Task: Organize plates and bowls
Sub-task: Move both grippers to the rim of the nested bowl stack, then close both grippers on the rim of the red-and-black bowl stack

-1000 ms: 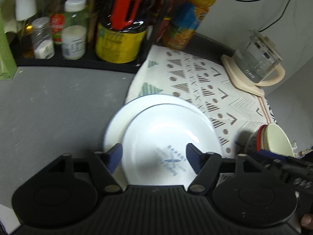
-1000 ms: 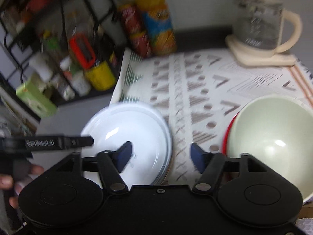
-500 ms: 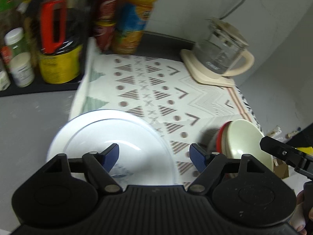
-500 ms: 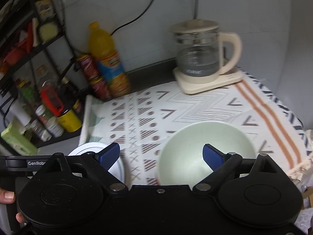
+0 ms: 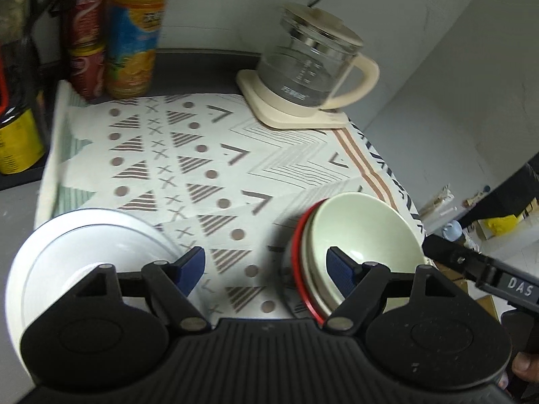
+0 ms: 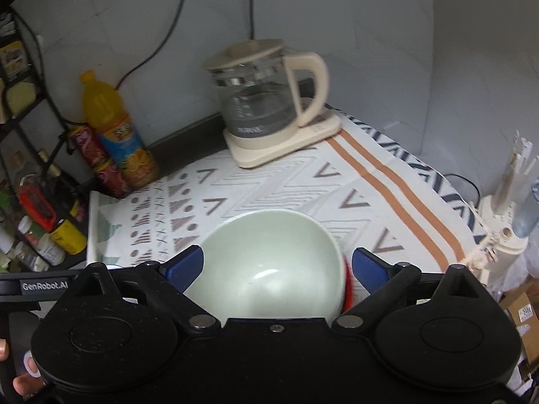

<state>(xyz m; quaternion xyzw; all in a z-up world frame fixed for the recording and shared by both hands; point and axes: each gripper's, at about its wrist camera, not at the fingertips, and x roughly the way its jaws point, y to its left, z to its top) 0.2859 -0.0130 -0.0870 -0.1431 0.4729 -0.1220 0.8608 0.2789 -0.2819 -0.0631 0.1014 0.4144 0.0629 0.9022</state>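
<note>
Stacked white plates [image 5: 84,252] lie at the patterned cloth's near left edge. To their right stands a stack of bowls, a pale green bowl [image 5: 360,232] nested in a red-rimmed one [image 5: 298,259]. My left gripper [image 5: 266,266] hovers open over the cloth between plates and bowls, holding nothing. In the right wrist view the pale green bowl [image 6: 269,262] sits just ahead of my right gripper [image 6: 278,266], whose open jaws straddle its near rim without visibly touching. The red rim [image 6: 348,289] peeks out at the right.
A glass kettle [image 6: 266,101] on a cream base stands at the back of the patterned cloth [image 5: 188,155]. An orange juice bottle [image 6: 114,134] and red cans [image 6: 92,155] stand back left, beside a rack with jars [image 6: 40,229]. The cloth's right edge drops off.
Both views swung right, from the plates toward the bowls. My right gripper came up to the green bowl and its jaws spread wider. The plates and bowls stayed put.
</note>
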